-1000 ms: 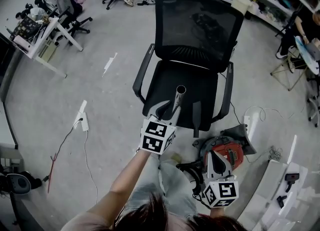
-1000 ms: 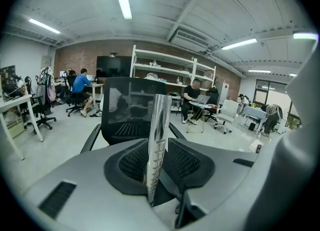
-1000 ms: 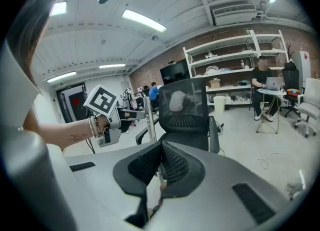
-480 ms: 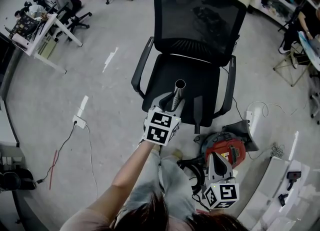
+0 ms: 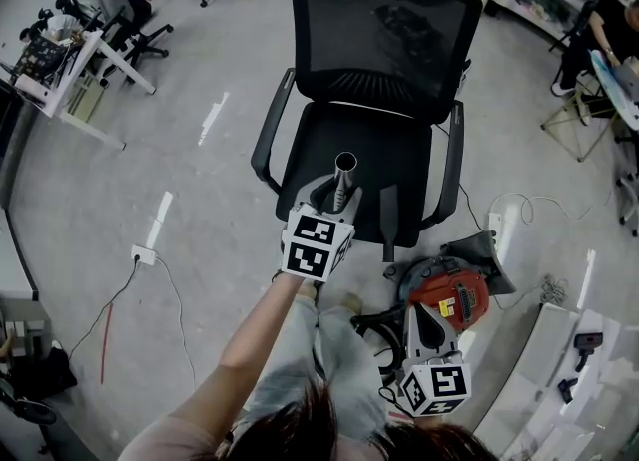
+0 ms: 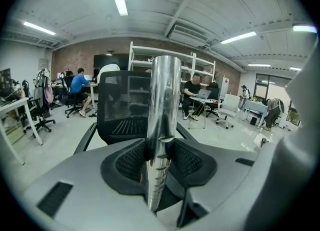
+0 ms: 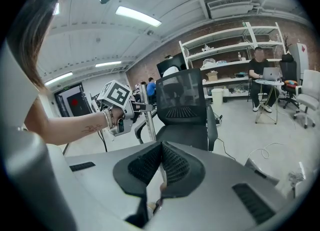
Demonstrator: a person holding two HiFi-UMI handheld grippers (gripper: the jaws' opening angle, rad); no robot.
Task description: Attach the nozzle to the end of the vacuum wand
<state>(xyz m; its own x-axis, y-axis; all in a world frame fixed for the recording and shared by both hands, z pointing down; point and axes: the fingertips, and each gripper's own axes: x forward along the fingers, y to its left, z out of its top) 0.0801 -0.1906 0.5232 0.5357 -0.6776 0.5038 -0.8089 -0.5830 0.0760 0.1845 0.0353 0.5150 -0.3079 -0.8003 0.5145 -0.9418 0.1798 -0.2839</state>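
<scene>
A chrome vacuum wand stands nearly upright between the jaws of my left gripper, in front of a black office chair. The jaws have just been opening, but both pads still touch the tube. The head view shows the wand's open top end above the left gripper. A long black nozzle lies on the seat's front edge. My right gripper hovers low beside the red vacuum canister. It is shut with nothing clearly held. The right gripper view also catches the wand.
A black hose curls on the floor between my legs and the canister. A white power strip and cable lie on the floor at left. White shelving stands at lower right. A desk and people seated at desks are farther off.
Both grippers have sunk a little. The wand has gone from leaning right to nearly upright, still in the left gripper. The right gripper stays shut by the canister.
</scene>
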